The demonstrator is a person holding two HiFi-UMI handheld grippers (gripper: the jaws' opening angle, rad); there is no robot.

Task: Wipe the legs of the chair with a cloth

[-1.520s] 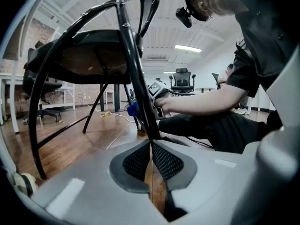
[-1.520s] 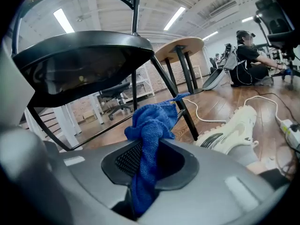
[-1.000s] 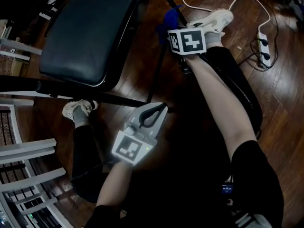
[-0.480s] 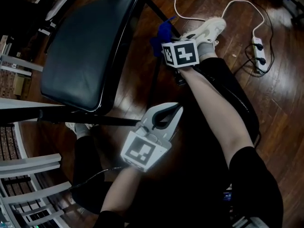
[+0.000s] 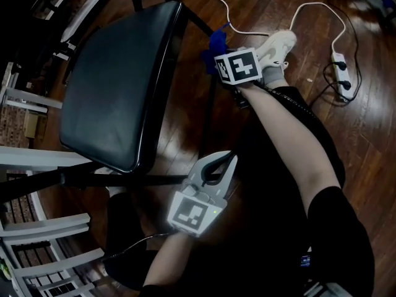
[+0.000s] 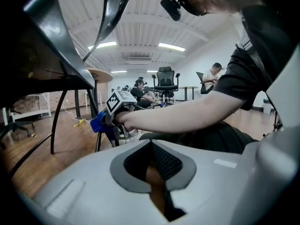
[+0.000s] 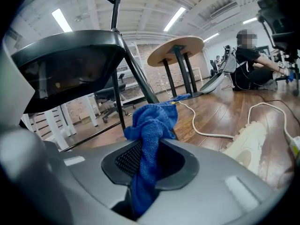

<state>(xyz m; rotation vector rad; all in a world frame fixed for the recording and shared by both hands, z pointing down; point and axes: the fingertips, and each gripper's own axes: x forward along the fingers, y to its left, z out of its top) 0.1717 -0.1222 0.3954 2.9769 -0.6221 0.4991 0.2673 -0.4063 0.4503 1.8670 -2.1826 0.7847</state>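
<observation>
Between the jaws of the right gripper (image 7: 150, 149) a blue cloth (image 7: 152, 123) is pinched, its bunched free end standing out past the tips. That end lies in front of a slanted black chair leg (image 7: 136, 76); contact with the leg cannot be confirmed. Head view places this gripper low beside the right edge of the chair's black padded seat (image 5: 117, 79), with a white shoe (image 5: 275, 45) just beside it on the wooden floor (image 5: 185, 122). Left gripper (image 6: 151, 146): jaws pressed together, nothing held, positioned off the near corner of the seat and well apart from the cloth. Further out, a white cable (image 5: 309, 8) runs to a power strip (image 5: 342, 67), and a round table (image 7: 176, 48) stands behind the chair
</observation>
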